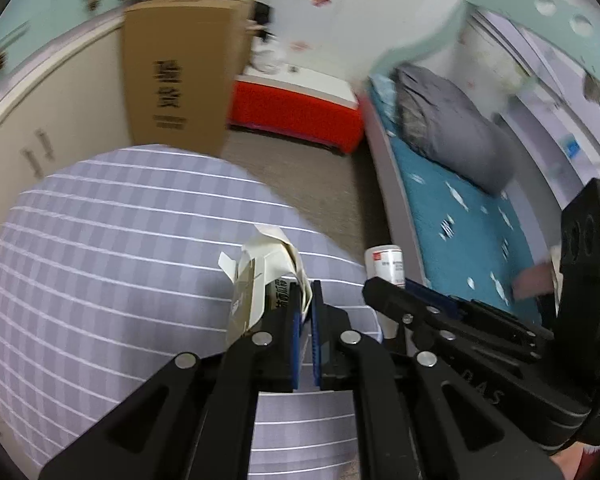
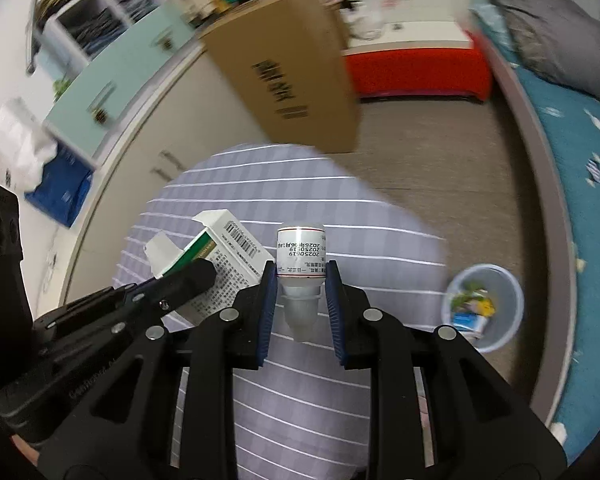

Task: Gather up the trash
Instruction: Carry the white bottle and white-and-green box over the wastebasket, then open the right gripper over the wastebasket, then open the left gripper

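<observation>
My left gripper (image 1: 306, 294) is shut on a flattened white medicine carton (image 1: 260, 276), pinching a flap of it above the round table with the lilac striped cloth (image 1: 100, 260). The same carton (image 2: 224, 256) shows in the right wrist view, with the left gripper's fingers across it. My right gripper (image 2: 302, 276) is shut on a small white bottle (image 2: 302, 254) with a printed label, held upside down with its cap toward the camera. That bottle (image 1: 384, 264) also appears in the left wrist view. A pale blue waste bin (image 2: 500, 280) with several scraps inside stands on the floor at the right.
A tall cardboard box (image 1: 180, 72) leans by the cream cabinets (image 1: 40, 128). A red and white chest (image 1: 296, 108) sits against the far wall. A bed with a teal sheet (image 1: 460, 216) and grey pillow (image 1: 448, 124) runs along the right. Brown carpet (image 2: 440, 152) lies between.
</observation>
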Motion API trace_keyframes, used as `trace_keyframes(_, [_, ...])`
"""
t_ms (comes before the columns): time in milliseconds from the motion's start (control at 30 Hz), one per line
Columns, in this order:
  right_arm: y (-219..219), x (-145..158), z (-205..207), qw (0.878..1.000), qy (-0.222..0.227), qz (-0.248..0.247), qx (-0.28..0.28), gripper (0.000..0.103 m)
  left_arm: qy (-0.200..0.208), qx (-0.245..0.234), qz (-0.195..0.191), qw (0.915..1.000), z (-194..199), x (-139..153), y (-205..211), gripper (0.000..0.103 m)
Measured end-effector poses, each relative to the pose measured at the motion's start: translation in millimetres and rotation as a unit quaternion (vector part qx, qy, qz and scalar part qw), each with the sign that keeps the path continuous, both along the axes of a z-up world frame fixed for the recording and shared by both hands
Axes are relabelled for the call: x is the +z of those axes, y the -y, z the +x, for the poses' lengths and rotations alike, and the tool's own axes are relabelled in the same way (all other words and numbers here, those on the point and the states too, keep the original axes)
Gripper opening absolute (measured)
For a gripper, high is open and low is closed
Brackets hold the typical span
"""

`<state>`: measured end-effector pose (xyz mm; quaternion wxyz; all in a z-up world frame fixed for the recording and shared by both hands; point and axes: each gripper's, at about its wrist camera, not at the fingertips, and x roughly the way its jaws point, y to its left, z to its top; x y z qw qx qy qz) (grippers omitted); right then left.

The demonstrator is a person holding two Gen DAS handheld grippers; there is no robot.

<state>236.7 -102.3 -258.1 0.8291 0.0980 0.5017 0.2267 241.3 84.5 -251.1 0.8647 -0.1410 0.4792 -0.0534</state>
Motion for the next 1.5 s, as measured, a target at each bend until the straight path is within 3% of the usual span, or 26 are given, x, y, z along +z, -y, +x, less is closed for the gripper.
trace_keyframes(233, [116,-4,4,0.998,-0.009,-0.004,-0.069,0.024,-0.01,-0.066,0.0,0.9978,27,-3,123,0.005])
trace_keyframes(433, [179,-4,12,0.994,-0.015,0.002,-0.104,0.024,-0.022,-0.102,0.018,0.9944,48,-3,187,0.005])
trace_keyframes(933, [232,-11,34,0.99,-0.013,0.023,-0.141,0.025,-0.036,-0.129,0.06,0.9892,85,-1,234,0.005])
trace_keyframes(967, [236,-11,36,0.989,-0.012,0.022,-0.143,0.033,-0.037,-0.129,0.061,0.9891,87,-2,235,0.005])
trace_keyframes(1000, [239,-12,39,0.989,-0.012,0.02,-0.149,0.057,-0.038,-0.129,0.063,0.989,89,-2,235,0.005])
trace_keyframes(1033, [242,-13,41,0.988,-0.01,0.018,-0.156,0.065,-0.039,-0.129,0.064,0.9889,91,-2,236,0.005])
trace_keyframes(1500, [276,-11,39,0.981,-0.012,0.018,-0.192,0.066,-0.059,-0.159,0.054,0.9841,107,-11,265,0.005])
